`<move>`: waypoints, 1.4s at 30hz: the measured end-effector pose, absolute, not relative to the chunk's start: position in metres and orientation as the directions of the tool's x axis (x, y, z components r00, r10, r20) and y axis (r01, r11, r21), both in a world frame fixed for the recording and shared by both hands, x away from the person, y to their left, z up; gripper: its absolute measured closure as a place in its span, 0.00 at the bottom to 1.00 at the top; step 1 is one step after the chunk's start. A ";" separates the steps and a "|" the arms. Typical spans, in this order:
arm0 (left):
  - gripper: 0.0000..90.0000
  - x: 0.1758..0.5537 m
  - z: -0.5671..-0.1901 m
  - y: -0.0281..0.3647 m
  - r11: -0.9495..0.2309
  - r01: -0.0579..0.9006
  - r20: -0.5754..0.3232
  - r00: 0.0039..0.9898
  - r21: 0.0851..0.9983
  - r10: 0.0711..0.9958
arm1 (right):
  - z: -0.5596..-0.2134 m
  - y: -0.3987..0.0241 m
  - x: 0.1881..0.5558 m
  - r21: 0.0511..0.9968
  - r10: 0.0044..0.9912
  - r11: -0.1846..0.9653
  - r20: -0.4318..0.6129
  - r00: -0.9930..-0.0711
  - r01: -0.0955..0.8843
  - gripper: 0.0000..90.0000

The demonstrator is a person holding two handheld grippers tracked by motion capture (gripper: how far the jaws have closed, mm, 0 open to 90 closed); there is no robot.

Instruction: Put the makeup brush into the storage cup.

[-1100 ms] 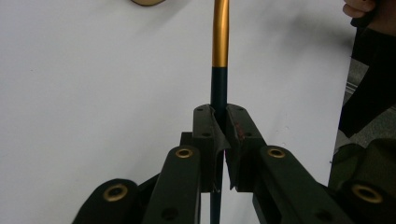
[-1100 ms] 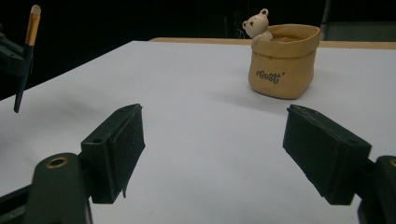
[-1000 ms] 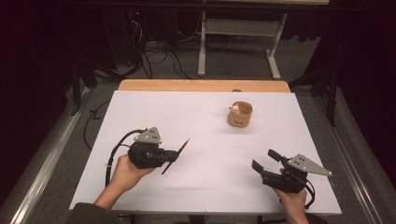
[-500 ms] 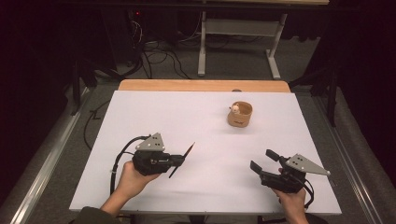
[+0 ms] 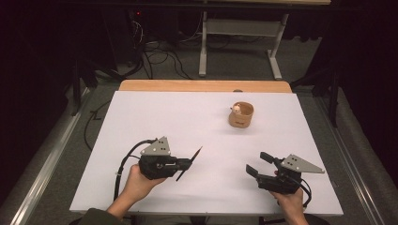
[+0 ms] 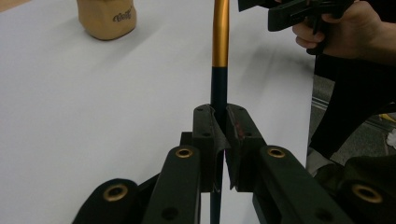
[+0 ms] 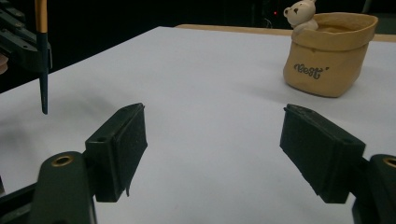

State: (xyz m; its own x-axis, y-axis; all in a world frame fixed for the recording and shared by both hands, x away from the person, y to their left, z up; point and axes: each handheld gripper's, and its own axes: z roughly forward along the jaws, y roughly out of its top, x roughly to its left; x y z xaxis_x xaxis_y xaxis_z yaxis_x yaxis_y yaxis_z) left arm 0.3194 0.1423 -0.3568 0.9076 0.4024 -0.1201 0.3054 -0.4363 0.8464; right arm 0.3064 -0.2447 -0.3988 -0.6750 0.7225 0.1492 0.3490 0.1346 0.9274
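Pen (image 5: 189, 163) shifted rightward, tip cropped.

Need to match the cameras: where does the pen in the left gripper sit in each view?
High view: the pen lies lower centre-left, slanting across the closed jaws of the left gripper.
Left gripper view: it rises up the middle, dark barrel clamped between the jaws, orange part above.
Right gripper view: it hangs at the top left edge, tip down.
Shared landmark: the tan pouch with the small bear.
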 end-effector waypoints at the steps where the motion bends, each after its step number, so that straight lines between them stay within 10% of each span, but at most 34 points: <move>1: 0.93 0.319 -0.357 0.141 -0.440 0.303 -0.119 0.910 0.846 0.398 | -0.399 -0.244 0.306 0.926 0.720 0.133 0.154 -0.677 0.353 0.27; 42: 0.93 0.321 -0.364 0.124 -0.432 0.305 -0.133 0.914 0.849 0.383 | -0.382 -0.191 0.315 0.916 0.593 0.208 0.160 -0.789 0.342 0.35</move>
State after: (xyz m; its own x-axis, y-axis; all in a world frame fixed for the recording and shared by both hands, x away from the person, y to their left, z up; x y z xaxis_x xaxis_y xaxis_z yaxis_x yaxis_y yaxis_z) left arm 0.3213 0.1235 -0.3642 0.9141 0.3831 -0.1331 0.3046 -0.4319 0.8489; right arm 0.3154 -0.1914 -0.3820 -0.7889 0.5933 0.1601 0.3421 0.2076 0.9165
